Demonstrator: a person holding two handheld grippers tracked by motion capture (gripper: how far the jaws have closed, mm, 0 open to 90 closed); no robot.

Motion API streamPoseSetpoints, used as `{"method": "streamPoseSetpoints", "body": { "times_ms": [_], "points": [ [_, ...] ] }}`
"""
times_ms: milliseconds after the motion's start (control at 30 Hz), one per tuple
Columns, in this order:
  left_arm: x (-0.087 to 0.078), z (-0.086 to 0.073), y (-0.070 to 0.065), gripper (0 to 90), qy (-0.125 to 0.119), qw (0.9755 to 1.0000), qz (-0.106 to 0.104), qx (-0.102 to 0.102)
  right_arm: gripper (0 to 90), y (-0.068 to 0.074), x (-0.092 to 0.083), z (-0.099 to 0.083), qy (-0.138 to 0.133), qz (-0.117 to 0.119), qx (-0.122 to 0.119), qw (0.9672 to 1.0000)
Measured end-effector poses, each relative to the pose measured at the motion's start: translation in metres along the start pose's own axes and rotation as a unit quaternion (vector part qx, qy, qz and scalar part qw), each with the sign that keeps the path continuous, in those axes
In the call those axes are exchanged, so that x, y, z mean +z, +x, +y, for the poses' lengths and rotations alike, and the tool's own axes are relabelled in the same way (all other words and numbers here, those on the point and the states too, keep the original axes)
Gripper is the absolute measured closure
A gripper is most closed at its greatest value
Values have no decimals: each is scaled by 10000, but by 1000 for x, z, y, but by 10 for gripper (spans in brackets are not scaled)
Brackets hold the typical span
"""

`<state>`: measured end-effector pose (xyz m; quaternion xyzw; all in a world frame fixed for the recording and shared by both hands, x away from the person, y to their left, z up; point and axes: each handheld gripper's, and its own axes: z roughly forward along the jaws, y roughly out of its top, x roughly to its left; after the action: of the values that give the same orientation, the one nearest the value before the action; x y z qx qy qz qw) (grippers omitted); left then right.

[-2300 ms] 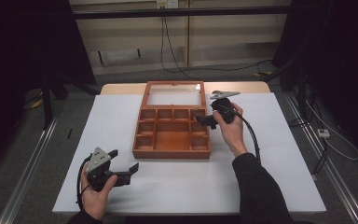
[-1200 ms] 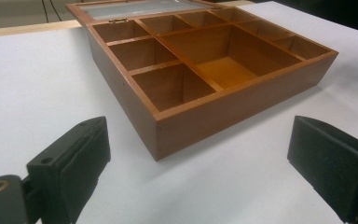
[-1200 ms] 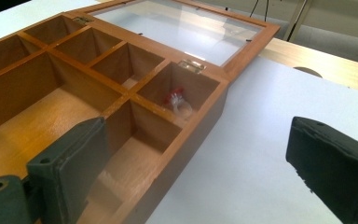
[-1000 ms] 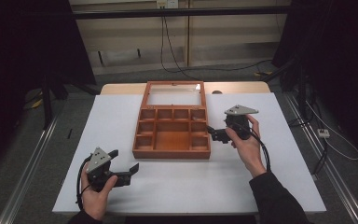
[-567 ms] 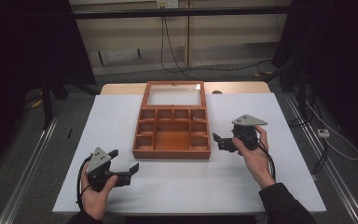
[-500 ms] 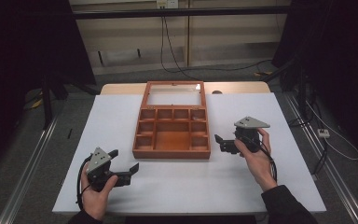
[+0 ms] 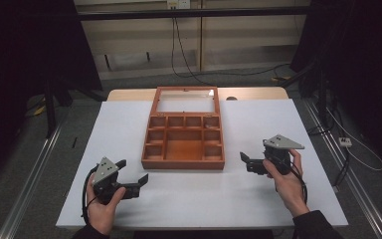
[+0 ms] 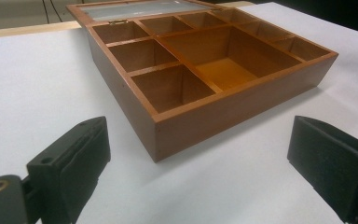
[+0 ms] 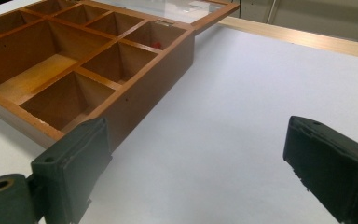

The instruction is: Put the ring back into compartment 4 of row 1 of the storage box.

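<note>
Both grippers are empty and spread wide, and I hold them low over the white table (image 7: pixel 288 129), one on each side of the wooden box (image 7: pixel 183 142). My left gripper (image 7: pixel 132 175) sits near the table's near-left part, jaws aimed toward the box's near-left corner; my right gripper (image 7: pixel 245 163) hovers just right of the box's near-right corner, jaws pointing left at its side wall. Neither touches the wood.

I take this flanking stance as a ready position — either hand could come in on the box from its own side without crossing the other.

The box lies flat in the middle of the table, its glass-paned lid (image 7: pixel 185 99) thrown fully open and lying back on the far side, hinged along the far edge. So box and lid together run near-to-far, the open compartments facing up. From what I can see the compartments look bare (a small red speck (image 9: pixel 156 44) shows in one far-right cell in the right gripper view — I cannot tell what it is).
</note>
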<state>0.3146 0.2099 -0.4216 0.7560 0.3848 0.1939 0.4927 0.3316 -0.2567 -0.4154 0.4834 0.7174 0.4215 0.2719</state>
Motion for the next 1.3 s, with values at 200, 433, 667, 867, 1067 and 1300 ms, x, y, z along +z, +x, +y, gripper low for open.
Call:
{"method": "streamPoseSetpoints", "body": {
  "times_ms": [200, 433, 667, 867, 1067, 1300],
  "points": [
    [0, 0, 0, 58, -8, 10000, -1, -16, 73, -4, -12, -8, -45, -30, 54, 10000],
    [0, 0, 0, 58, -7, 10000, 15, -8, 73, -9, -26, -17, -35, -80, 70, 9999],
    [0, 0, 0, 58, -4, 10000, 48, -25, 73, -16, -37, -27, -26, -164, 150, 9997],
    [-1, 0, 0, 58, -11, 10000, 42, -32, 69, -18, -44, -35, -53, -212, 182, 9996],
    [-1, 0, 0, 58, -34, 10000, 59, -39, 68, -22, -51, -46, -51, -301, 260, 9992],
    [-2, 0, -1, 58, -73, 10000, 51, -45, 70, -24, -58, -55, -173, -326, 387, 9986]
  ]
}}
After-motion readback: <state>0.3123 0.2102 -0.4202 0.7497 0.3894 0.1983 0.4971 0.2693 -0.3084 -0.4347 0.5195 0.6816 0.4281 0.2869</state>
